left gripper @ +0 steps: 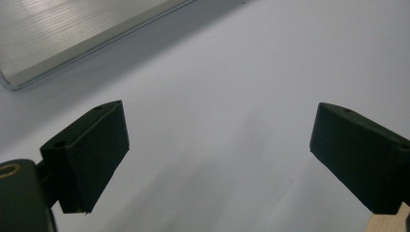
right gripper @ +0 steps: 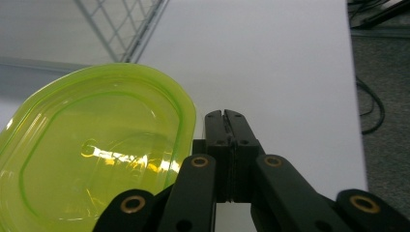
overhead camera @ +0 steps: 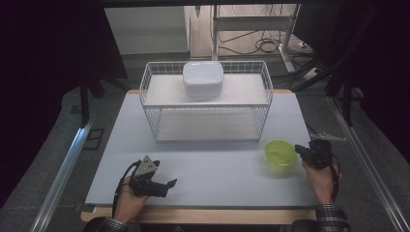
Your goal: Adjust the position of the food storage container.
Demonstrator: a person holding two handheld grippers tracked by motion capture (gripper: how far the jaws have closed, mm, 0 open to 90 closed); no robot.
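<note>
One green bowl (overhead camera: 281, 152), on the table (overhead camera: 203, 169) near the front right, beside the right gripper (overhead camera: 302, 151): jaws pressed together, empty, not yet gripping. Left gripper (overhead camera: 167, 186): jaws wide apart, empty. Wire basket (overhead camera: 205, 99) holds a white container (overhead camera: 203, 79). Handling of the bowl judged barely begun.

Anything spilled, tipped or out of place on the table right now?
Nothing stands out. The green bowl sits upright and empty on the table beside the shut right gripper. The white tub rests squarely on the wire rack. The left gripper is open over bare tabletop.
</note>
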